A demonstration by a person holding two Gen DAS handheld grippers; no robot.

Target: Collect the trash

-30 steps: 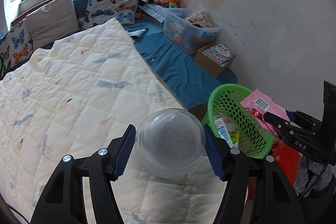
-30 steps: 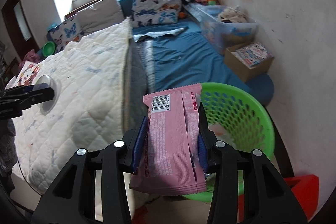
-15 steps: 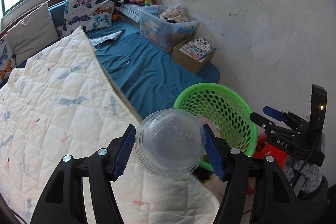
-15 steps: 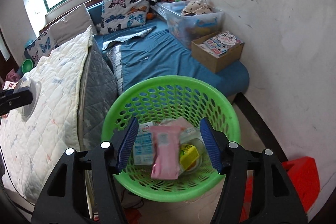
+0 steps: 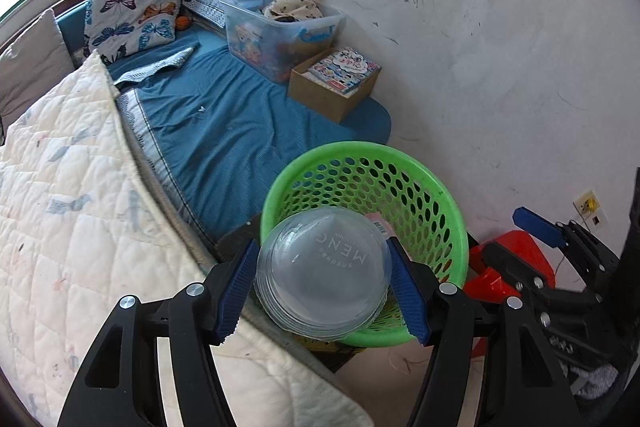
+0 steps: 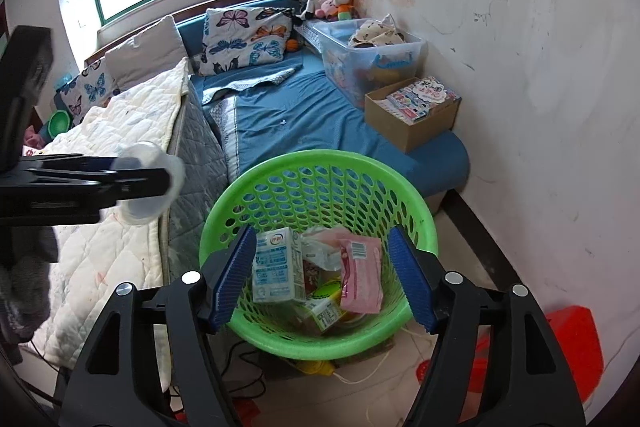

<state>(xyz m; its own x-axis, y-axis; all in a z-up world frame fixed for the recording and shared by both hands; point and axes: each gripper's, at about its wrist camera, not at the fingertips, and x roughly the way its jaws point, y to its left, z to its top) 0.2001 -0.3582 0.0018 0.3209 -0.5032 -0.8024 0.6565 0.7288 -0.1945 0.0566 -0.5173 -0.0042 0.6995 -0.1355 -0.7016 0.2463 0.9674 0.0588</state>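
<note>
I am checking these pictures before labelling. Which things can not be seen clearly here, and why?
- Green basket, left wrist view: its contents are mostly hidden behind the clear dome lid held in the left gripper.
- Dome lid, right wrist view: blurred, partly behind the gripper finger.
- Basket bottom, right wrist view: items under the milk carton and pink wrapper are covered.
- Right gripper, left wrist view: cut off by the edge.

Left claw (image 5: 324, 291) clamped, right claw (image 6: 322, 275) agape

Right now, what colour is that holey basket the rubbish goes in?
Bright green. The basket shows best in the right wrist view, with cartons and a pink wrapper inside.
</note>
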